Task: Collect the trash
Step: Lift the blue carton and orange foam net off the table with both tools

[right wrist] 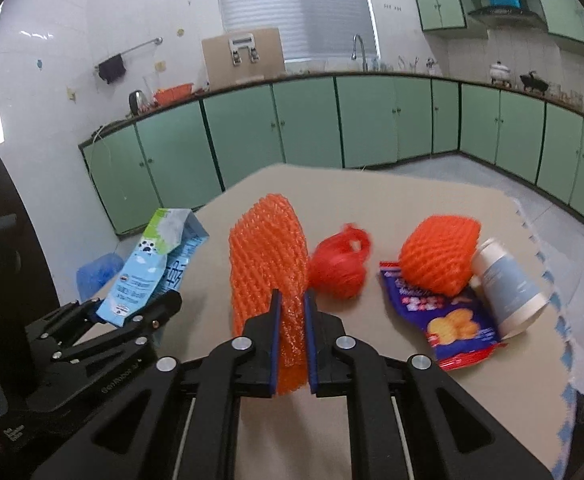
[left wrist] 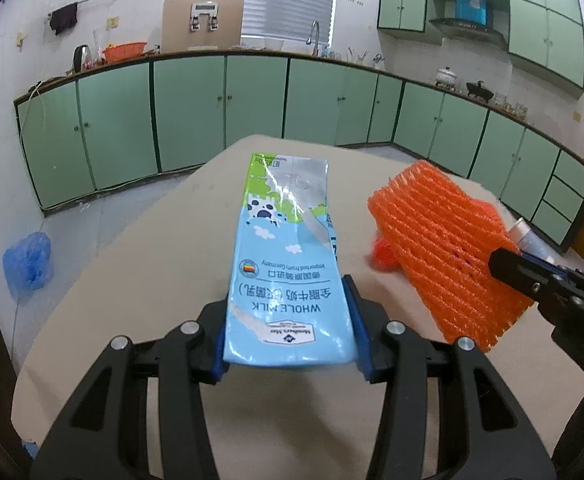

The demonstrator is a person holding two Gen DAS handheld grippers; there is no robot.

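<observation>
My left hand-held gripper [left wrist: 289, 328] is clamped on a flattened blue milk carton [left wrist: 287, 264], its pads pressing both long edges; the carton is held clear above the bench [left wrist: 131, 280] and points away from me. My right hand-held gripper [right wrist: 292, 320] is closed tight on an orange foam net sleeve [right wrist: 267, 256], which stands edge-up between the blue pads and is squeezed thin there (the sleeve is also lifted off the bench surface). Still lying on the bench to the right of the sleeve: a crumpled red plastic bag [right wrist: 338, 266], a second orange foam net [right wrist: 438, 254] resting on a purple snack wrapper [right wrist: 452, 326], and a white bottle [right wrist: 506, 288] on its side, touching the net. Beyond the bench, a blue plastic bag [left wrist: 29, 262] lies on the floor near the green cabinets [left wrist: 187, 108].
</observation>
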